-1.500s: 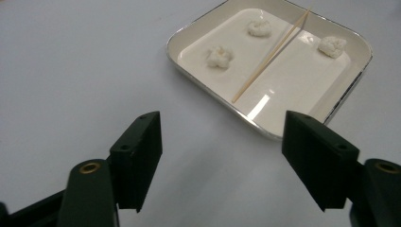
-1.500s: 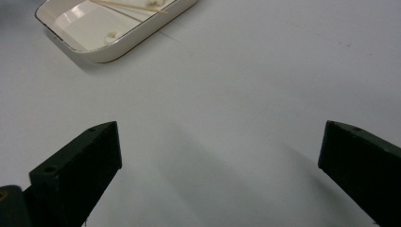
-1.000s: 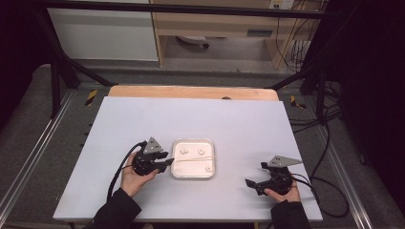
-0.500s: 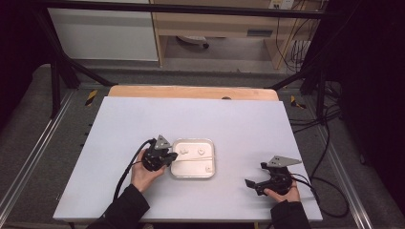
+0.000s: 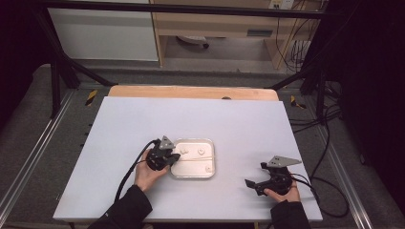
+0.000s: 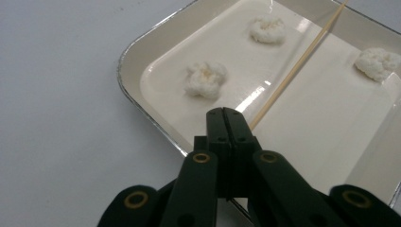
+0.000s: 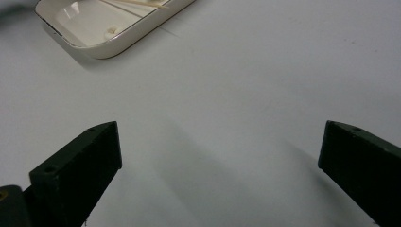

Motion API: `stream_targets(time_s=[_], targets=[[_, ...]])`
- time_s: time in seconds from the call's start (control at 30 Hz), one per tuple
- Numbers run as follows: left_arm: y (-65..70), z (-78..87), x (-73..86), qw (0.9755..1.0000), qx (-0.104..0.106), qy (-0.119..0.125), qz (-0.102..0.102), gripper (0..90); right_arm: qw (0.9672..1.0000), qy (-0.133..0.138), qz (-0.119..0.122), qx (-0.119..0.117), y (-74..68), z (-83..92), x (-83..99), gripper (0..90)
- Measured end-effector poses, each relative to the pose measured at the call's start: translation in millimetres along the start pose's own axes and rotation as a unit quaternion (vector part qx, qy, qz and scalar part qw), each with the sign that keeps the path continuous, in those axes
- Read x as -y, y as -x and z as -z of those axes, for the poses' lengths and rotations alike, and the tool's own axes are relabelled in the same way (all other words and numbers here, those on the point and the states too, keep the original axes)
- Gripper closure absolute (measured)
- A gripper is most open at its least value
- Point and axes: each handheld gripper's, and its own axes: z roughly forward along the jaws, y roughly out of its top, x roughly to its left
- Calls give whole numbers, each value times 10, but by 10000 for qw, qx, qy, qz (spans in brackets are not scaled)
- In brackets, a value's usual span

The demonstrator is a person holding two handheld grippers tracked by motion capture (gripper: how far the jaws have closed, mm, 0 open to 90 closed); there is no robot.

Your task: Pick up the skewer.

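Your left gripper (image 6: 226,112) has just closed: a second ago its jaws stood apart beside the left edge of the shallow white metal-rimmed tray (image 5: 211,174), and it has since slid right, over that near-left rim. In the left gripper view the black jaws meet at bottom centre, tips together, right at the near end of the thin wooden skewer (image 6: 297,70). The skewer's end runs in behind the right jaw tip, so it reads as a pinch on the skewer, but the tips hide the contact itself.

Skewer position: it lies diagonally across the tray floor, from the jaw tips at frame centre up to the upper right edge of the left gripper view. In the high view it's a pale line across the tray middle, centre of frame.

Three small white crumbly lumps sit loose in the tray: one (image 6: 205,80) just above the jaw tips, one (image 6: 267,29) at top centre, one (image 6: 377,64) at far right. None touches the skewer.

Your right gripper (image 5: 270,182) hasn't shifted: lower right of the high view, jaws wide apart, nothing between them, on bare white table (image 5: 143,119), well apart from the tray.

My read: the grab step looks done. Lift slightly to confirm the skewer comes up with the jaws. If it stays flat, re-grip.
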Motion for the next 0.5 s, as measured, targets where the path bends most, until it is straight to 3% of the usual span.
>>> stream_targets(time_s=[0.5], targets=[[106,60,37,9994,224,-107,-233,900,10000,2,-4,-6,0,1,0,9]])
